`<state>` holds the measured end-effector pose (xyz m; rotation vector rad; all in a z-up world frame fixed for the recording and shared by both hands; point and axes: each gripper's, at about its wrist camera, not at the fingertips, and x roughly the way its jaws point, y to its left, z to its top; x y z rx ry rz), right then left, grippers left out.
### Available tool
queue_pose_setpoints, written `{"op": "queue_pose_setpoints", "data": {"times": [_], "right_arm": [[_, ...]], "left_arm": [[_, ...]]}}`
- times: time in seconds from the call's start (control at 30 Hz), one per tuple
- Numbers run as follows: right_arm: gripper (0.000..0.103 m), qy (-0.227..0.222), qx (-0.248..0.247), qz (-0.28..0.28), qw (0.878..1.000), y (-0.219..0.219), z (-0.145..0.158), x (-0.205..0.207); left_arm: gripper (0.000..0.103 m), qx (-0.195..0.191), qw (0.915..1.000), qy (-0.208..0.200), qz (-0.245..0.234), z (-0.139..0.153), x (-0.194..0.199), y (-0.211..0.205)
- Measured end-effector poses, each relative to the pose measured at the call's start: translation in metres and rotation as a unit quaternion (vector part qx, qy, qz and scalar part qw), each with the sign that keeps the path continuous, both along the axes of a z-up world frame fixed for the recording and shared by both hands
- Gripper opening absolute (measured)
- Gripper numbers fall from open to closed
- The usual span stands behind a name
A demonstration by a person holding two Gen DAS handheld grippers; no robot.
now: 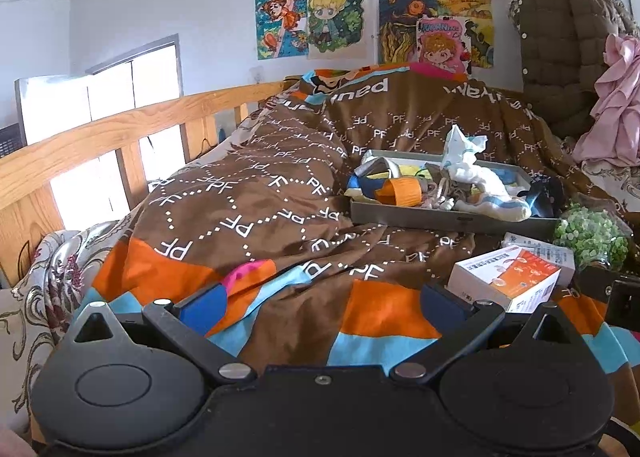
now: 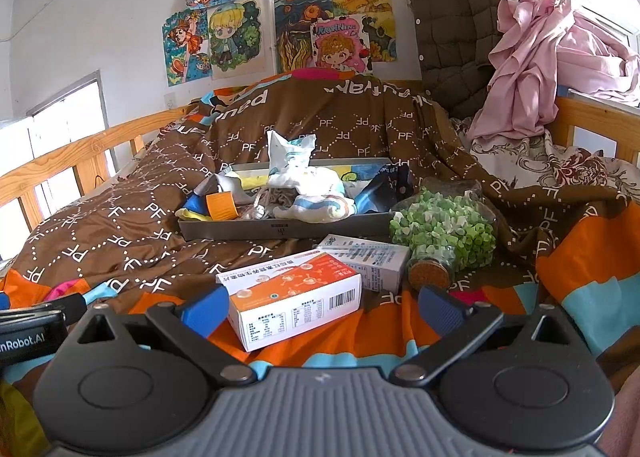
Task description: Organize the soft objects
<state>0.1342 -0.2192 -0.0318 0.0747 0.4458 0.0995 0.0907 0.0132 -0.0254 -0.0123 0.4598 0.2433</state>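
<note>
A grey tray (image 1: 440, 217) (image 2: 280, 228) rests on the brown patterned blanket (image 1: 260, 193) (image 2: 132, 217) and holds a heap of soft items: white and blue socks (image 1: 476, 177) (image 2: 304, 181), an orange ribbed piece (image 1: 402, 191) (image 2: 221, 206) and dark cloth (image 2: 384, 185). My left gripper (image 1: 324, 307) is open over the blanket's orange and blue stripes, nothing between its blue fingers. My right gripper (image 2: 322, 307) is open too, with an orange and white box (image 2: 292, 297) (image 1: 508, 281) lying between and just beyond its fingertips.
A second white box (image 2: 368, 257) and a corked jar of green bits (image 2: 444, 233) (image 1: 590, 237) lie in front of the tray. A brown quilted coat (image 2: 460, 25) and pink cloth (image 2: 540, 57) pile up at the right. A wooden bed rail (image 1: 100, 145) runs along the left.
</note>
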Motion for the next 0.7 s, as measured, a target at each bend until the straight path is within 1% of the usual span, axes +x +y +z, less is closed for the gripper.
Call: {"op": "queue_pose_setpoints", "data": {"times": [0.1, 0.7], "right_arm": [[0.103, 0.0, 0.0, 0.0, 1.0, -0.0004, -0.0003, -0.0002], [0.103, 0.002, 0.0, 0.001, 1.0, -0.0007, -0.0008, -0.0001]], "left_arm": [[0.102, -0.003, 1.0, 0.009, -0.002, 0.0004, 0.0008, -0.0033], [0.102, -0.003, 1.0, 0.007, 0.003, 0.0021, 0.0004, -0.0032]]}}
